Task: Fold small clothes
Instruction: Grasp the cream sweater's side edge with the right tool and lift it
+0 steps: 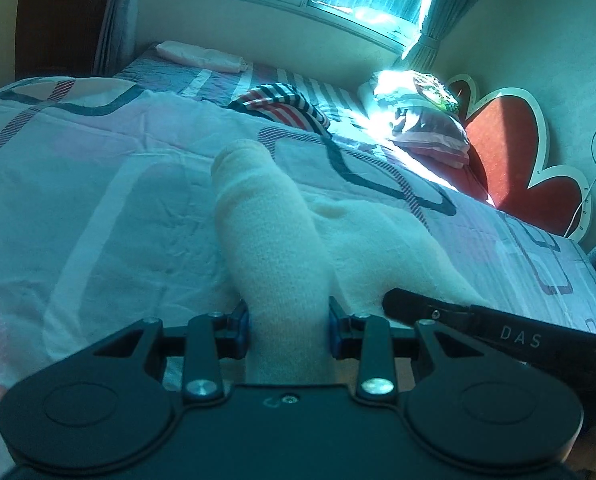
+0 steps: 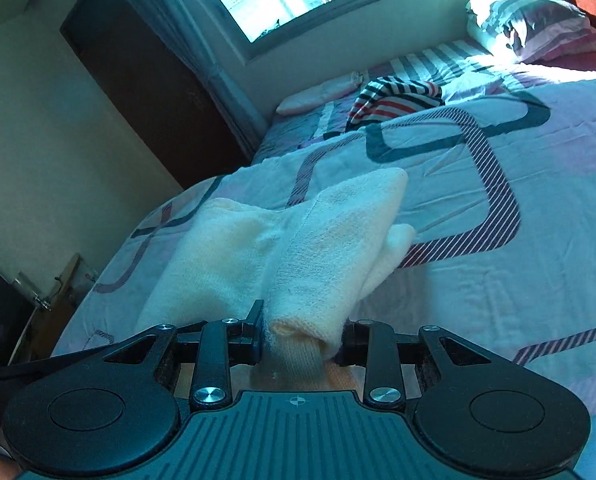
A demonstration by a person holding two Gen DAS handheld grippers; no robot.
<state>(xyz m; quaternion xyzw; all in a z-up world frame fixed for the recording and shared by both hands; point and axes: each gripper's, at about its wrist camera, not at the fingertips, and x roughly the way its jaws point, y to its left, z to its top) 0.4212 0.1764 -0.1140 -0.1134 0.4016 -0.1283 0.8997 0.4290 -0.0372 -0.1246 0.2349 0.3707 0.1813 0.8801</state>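
A small cream knitted garment (image 1: 273, 240) hangs over the patterned bedspread (image 1: 97, 168), held by both grippers. My left gripper (image 1: 289, 326) is shut on one bunched end of it, and a sleeve-like tube sticks forward from the jaws. In the left wrist view the right gripper's black finger shows at the right. My right gripper (image 2: 302, 338) is shut on the other end of the cream garment (image 2: 298, 240), whose folded layers drape ahead onto the bedspread (image 2: 538, 240).
A striped red, white and dark garment (image 1: 281, 100) (image 2: 394, 96) lies further up the bed. Pillows (image 1: 430, 128) (image 2: 534, 28) are stacked by the red headboard (image 1: 510, 140). A pale bolster (image 1: 201, 58) lies under the window. A dark door (image 2: 137, 72) stands beside the bed.
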